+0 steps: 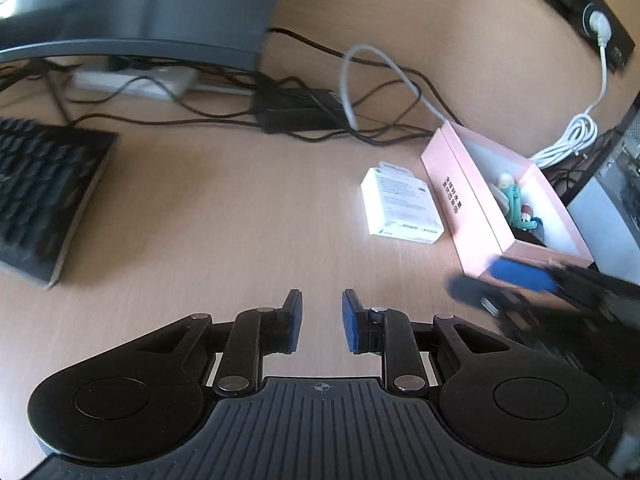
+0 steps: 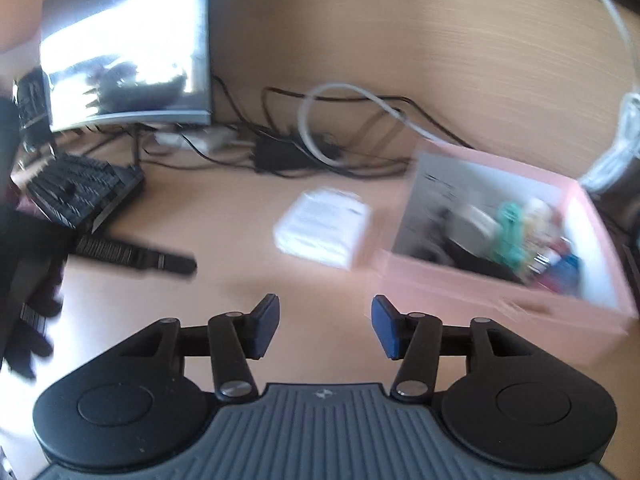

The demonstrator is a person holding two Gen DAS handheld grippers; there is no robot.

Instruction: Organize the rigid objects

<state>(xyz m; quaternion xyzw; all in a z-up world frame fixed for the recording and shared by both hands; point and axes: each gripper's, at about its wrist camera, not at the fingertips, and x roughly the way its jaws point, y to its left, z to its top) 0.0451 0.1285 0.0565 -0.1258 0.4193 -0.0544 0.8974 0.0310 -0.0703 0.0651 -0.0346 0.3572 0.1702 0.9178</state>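
- One wooden tabletop (image 1: 224, 208) is seen in both views, carrying everything listed here.
- One pink box (image 1: 472, 216) lies open at the right side of the tabletop; its lid is not seen.
- Several small things are gathered inside the pink box: a teal figure (image 1: 514, 200) is made out, with a pale piece, something blue and something dark beside it. An exact count cannot be given, as the pile is small and blurred.
- One white carton (image 1: 402, 204) with printed text lies flat on the tabletop, just beside the left wall of the pink box and apart from both tools.
- One black keyboard (image 1: 44, 196) is seen at the left, under one monitor (image 1: 140, 4) standing at the back.
- A tangle of black cables (image 1: 312, 116) and one grey-white cable (image 1: 360, 76) lie behind the carton; a coiled white cable (image 1: 576, 136) hangs from a socket at the far right.
- The left tool (image 1: 321, 322) is held over bare tabletop with its blue pads drawn nearly together; only a narrow gap is left and nothing is held in it.
- The right tool (image 2: 325, 330) is held in front of the near wall of the pink box, its pads apart and nothing between them.
- In the left wrist view the right tool appears as a blurred dark shape with a blue pad at the near corner of the pink box.
- In the right wrist view one long, dark, ridged bar (image 2: 132, 256) is seen at the left, blurred; what it is cannot be told.
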